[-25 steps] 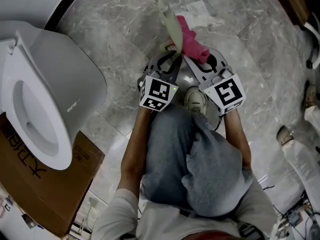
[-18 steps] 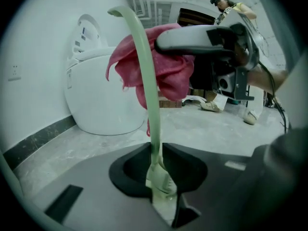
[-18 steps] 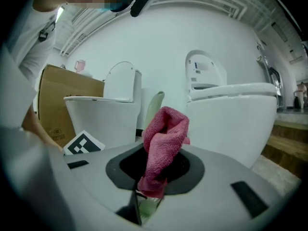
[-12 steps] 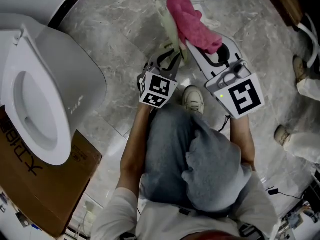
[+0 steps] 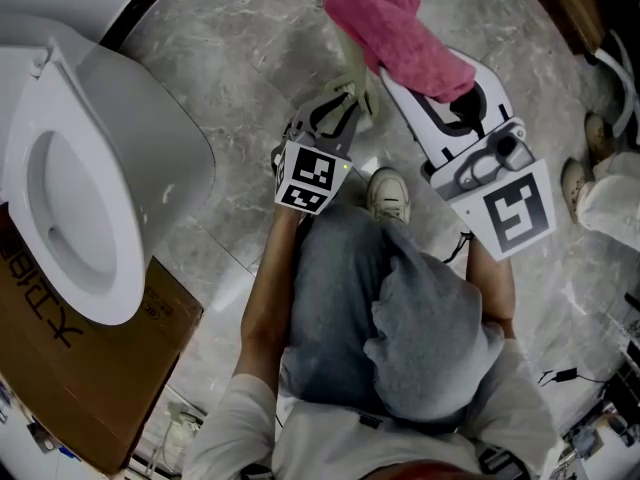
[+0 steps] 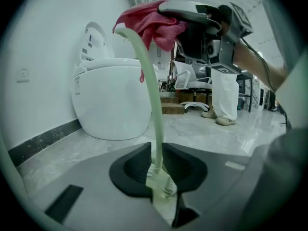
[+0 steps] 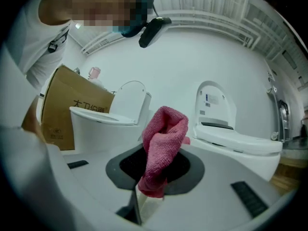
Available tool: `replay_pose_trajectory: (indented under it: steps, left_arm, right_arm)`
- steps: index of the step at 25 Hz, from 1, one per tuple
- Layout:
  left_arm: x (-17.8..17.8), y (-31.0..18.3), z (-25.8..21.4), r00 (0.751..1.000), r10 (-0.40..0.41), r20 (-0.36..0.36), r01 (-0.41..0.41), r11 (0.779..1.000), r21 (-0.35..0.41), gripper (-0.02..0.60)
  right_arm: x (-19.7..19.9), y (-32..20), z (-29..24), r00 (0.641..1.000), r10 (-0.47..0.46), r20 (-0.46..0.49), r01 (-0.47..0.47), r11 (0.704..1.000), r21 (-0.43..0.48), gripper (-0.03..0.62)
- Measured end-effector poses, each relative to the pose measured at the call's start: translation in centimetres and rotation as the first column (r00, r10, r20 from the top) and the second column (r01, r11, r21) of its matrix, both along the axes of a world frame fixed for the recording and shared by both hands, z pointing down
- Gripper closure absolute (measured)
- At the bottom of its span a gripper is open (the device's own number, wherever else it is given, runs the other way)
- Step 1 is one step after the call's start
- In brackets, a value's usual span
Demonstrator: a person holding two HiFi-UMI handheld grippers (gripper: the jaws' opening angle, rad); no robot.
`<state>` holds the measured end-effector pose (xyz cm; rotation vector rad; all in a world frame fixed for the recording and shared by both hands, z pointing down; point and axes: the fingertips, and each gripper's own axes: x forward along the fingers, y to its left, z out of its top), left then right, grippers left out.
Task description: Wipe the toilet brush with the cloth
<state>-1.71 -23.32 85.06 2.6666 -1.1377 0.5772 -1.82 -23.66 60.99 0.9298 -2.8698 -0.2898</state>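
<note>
- Underfoot, grey marbled floor (image 5: 230, 88) across most of the head view.
- At the left edge of that view, a white toilet (image 5: 70, 218) with its seat down and lid up.
- Just below it, in the lower left corner, a brown cardboard box (image 5: 90, 388) touching the toilet's base.
- Lower centre, the person's bent legs in grey trousers (image 5: 350, 298), with one pale shoe (image 5: 388, 196) on the floor between the two tools.
- At the right edge, a second person's white trouser leg (image 5: 610, 193), well apart from the work.
- Right gripper (image 5: 405, 68), held high in the upper centre and reaching toward the top edge, marker cube toward the lower right.
- In the right gripper view (image 7: 149, 196), jaws nearly closed and pinching the pink cloth (image 7: 163, 138), bunched and standing up out of the gap.
- Left gripper (image 5: 350, 103), lower and just left of the right one, pointing up the frame.
- In the left gripper view (image 6: 161, 186), jaws pressed together on the lower end of the toilet brush (image 6: 151, 105).
- Pale green brush handle rising from that grip, curving toward the upper centre of the frame.
- Cloth (image 6: 154, 23) draped over the handle's upper end, touching it, right under the other tool's jaws.
- In the head view, the same cloth (image 5: 395, 28) at the top centre, covering the top of the brush (image 5: 352, 63).
</note>
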Motion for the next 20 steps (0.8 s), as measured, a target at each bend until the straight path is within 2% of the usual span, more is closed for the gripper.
replay_pose_trajectory:
  steps: [9, 20]
  left_arm:
    - [-1.3, 0.4, -0.5, 1.0, -0.02, -0.023, 0.02, 1.0, 0.0, 0.509]
    - [-2.5, 1.0, 0.3, 0.998, -0.041, -0.04, 0.04, 0.999, -0.017, 0.508]
  right_arm:
    - [0.0, 1.6, 6.7, 1.0, -0.024, -0.003, 0.024, 0.99, -0.142, 0.526]
    - [1.4, 3.4, 16.8, 0.998, -0.039, -0.042, 0.022, 0.943, -0.333, 0.526]
